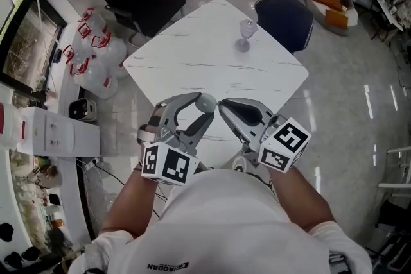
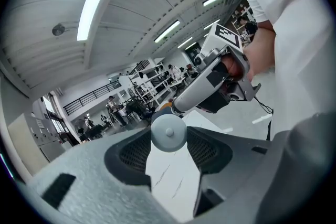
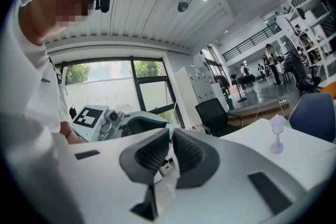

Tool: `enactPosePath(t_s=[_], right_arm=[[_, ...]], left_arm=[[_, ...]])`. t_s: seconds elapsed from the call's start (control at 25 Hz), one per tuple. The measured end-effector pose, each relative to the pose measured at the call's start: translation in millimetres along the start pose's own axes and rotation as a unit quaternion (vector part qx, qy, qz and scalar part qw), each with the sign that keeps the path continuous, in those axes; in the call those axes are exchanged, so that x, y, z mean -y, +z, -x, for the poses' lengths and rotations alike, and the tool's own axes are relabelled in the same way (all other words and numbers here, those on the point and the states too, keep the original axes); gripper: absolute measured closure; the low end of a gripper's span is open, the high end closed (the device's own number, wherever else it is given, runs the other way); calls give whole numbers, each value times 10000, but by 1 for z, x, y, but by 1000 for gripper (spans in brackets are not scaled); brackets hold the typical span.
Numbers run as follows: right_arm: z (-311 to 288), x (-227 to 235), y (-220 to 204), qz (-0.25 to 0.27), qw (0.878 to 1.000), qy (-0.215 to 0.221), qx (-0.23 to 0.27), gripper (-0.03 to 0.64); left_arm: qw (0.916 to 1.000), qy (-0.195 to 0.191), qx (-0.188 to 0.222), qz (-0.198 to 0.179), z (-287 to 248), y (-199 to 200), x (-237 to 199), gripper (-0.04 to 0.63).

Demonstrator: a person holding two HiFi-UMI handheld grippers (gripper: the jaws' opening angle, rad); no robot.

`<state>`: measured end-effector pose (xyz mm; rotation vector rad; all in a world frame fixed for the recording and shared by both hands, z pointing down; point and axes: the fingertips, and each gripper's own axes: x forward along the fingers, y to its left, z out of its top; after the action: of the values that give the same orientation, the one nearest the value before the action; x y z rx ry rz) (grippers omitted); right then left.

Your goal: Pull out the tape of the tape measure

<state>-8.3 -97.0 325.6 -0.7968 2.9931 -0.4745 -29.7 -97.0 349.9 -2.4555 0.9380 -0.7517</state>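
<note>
So at this point the actual pull hadn't started, as far as I could see. The left tool (image 1: 203, 107) had the tape measure (image 1: 207, 101), a small round grey case with a button in the middle, clamped between its fingertips. Its jaws were only as wide apart as the case, which was clearest in the left gripper view.

Both tools were held up over the 6 o'clock corner of the white worktop (image 1: 192, 54), not resting on it. The right tool (image 1: 223, 106) had its tip right up against the 3 o'clock side of the tape measure, jaws squeezed together. I couldn't tell if it had the tape's end tab pinched, since nothing showed between the pads in its own view. No tape was visible between the two tools either.

My read: grip done, the whole draw-out left to do. A small stemmed glass (image 1: 246, 33) stood well apart at 12 o'clock.
</note>
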Motion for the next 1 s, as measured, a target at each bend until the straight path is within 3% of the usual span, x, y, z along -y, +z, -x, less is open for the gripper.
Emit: enactPosePath(t_s=[0.2, 0.52, 1.0], right_arm=[[1, -1, -2, 236, 9997, 10, 38, 600], [10, 2, 10, 174, 9992, -105, 349, 606], [37, 21, 28, 156, 9963, -501, 679, 606]], left_arm=[[10000, -1, -15, -40, 0, -4, -1, 373], [9999, 22, 106, -93, 2, 2, -8, 373], [9990, 440, 30, 101, 16, -6, -37, 373]])
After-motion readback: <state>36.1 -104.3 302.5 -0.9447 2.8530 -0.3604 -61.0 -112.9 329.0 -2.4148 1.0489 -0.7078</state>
